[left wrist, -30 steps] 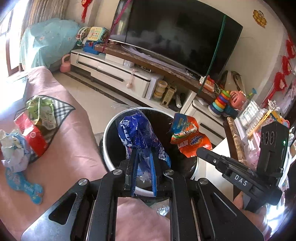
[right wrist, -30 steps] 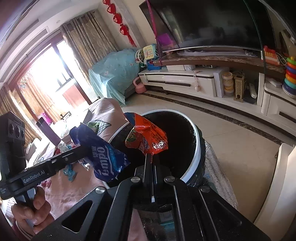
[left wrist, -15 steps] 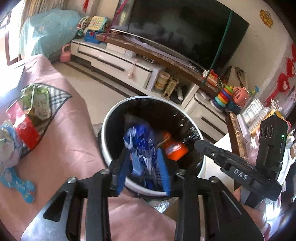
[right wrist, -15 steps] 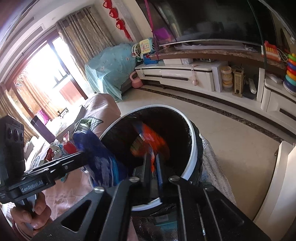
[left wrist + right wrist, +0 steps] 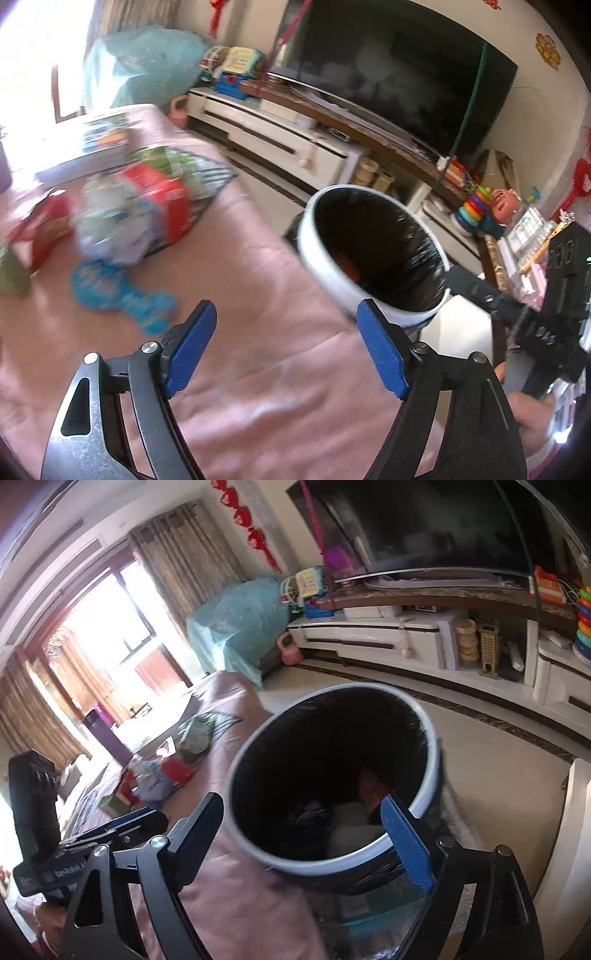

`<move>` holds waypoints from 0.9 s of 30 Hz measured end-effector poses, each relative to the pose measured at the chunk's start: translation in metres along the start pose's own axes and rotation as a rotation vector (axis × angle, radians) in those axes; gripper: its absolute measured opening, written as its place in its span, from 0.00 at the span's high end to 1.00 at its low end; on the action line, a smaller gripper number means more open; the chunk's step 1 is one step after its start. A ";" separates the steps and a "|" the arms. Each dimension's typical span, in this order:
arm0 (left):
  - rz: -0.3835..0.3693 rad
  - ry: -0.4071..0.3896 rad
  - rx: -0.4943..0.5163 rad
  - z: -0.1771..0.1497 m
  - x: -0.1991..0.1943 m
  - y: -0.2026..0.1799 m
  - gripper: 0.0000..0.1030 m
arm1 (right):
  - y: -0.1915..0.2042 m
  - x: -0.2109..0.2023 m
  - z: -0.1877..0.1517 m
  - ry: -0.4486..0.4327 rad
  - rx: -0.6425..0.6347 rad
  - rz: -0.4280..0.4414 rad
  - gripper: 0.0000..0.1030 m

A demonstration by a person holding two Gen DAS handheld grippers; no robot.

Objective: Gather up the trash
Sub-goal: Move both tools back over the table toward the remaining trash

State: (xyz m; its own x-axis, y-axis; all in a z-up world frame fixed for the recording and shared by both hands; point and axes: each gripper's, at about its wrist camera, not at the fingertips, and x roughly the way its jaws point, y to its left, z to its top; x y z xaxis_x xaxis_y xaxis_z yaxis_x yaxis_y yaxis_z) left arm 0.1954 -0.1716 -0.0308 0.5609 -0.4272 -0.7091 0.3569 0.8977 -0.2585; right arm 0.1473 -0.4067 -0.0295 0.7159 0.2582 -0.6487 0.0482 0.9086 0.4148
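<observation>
Bin: the black-lined trash bin (image 5: 334,775) stood on the floor beside the pink-covered tabletop (image 5: 258,369); an orange wrapper (image 5: 371,786) and a dark one lay inside.
Left tool: your left tool (image 5: 286,347) had just been opening; its jaws stood wide over the pink cover, nothing between them.
Right tool: your right tool (image 5: 306,838) had just been opening too, empty, above the bin mouth.
Done: two wrappers looked binned.
Left: a red packet (image 5: 162,206), crumpled white paper (image 5: 110,229), a blue bone-shaped wrapper (image 5: 118,291) and a green packet (image 5: 170,162) remained on the tabletop.
</observation>
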 end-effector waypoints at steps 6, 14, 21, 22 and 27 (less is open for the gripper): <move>0.038 -0.007 -0.072 -0.026 -0.028 0.039 0.22 | 0.040 0.003 -0.016 0.010 -0.059 0.054 0.10; 0.094 -0.024 -0.134 -0.052 -0.060 0.082 0.22 | 0.082 0.019 -0.038 0.071 -0.126 0.114 0.10; 0.134 -0.030 -0.197 -0.073 -0.083 0.118 0.22 | 0.116 0.033 -0.054 0.114 -0.187 0.146 0.10; 0.139 -0.029 -0.211 -0.076 -0.085 0.124 0.22 | 0.122 0.035 -0.056 0.123 -0.194 0.154 0.10; 0.162 -0.032 -0.261 -0.084 -0.096 0.147 0.22 | 0.141 0.041 -0.059 0.140 -0.232 0.180 0.10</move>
State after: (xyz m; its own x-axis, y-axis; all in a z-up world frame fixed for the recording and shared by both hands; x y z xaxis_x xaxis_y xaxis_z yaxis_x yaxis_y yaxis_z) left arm 0.1308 0.0106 -0.0560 0.6192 -0.2756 -0.7353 0.0590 0.9501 -0.3065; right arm 0.1421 -0.2491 -0.0354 0.5949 0.4492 -0.6665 -0.2419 0.8909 0.3845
